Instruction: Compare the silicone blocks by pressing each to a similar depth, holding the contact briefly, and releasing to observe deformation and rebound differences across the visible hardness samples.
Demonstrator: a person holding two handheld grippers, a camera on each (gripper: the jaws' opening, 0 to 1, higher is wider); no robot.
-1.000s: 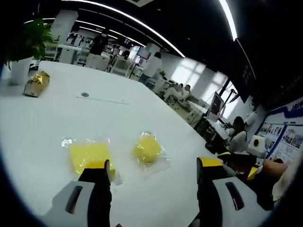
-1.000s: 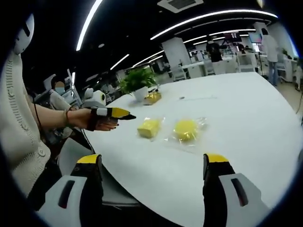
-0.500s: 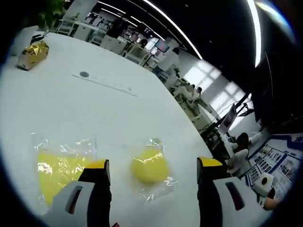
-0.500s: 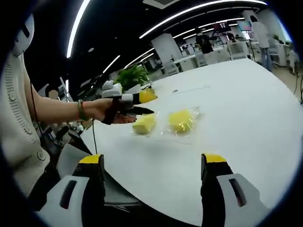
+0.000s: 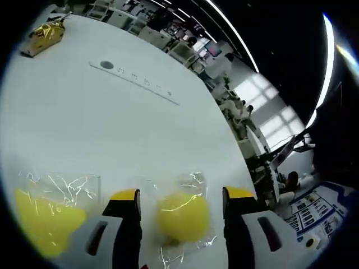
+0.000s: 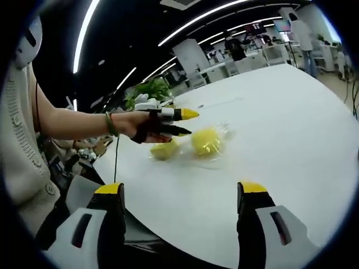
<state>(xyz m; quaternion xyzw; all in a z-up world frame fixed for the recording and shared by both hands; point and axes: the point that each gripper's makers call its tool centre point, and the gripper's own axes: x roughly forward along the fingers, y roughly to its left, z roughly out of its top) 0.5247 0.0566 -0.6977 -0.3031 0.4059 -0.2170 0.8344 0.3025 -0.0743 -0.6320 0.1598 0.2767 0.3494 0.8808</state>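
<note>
Broad white table [image 5: 112, 129] underneath everything, its curved edge running toward the office behind. On it, two yellow silicone samples in clear crinkled bags: a round block [image 5: 182, 216] and a square block [image 5: 42, 221] just beside it (the square one blurred at the edge of the left gripper view). Left gripper [image 5: 180, 196] down low over the round block, jaws spread wide either side of it, nothing clamped; contact with the bag not clear. From the right gripper view, the same left gripper [image 6: 185, 122] held in a hand [image 6: 132, 124], yellow tip above and dark tip below, reaching across the square block [image 6: 164, 150] toward the round block [image 6: 205, 141]. Right gripper [image 6: 180, 193] well back near the table edge, jaws wide apart and empty, well apart from both samples. Farther off on the table, a potted plant [image 6: 148, 89], then a small gold-wrapped packet [image 5: 44, 37] near the far side.
</note>
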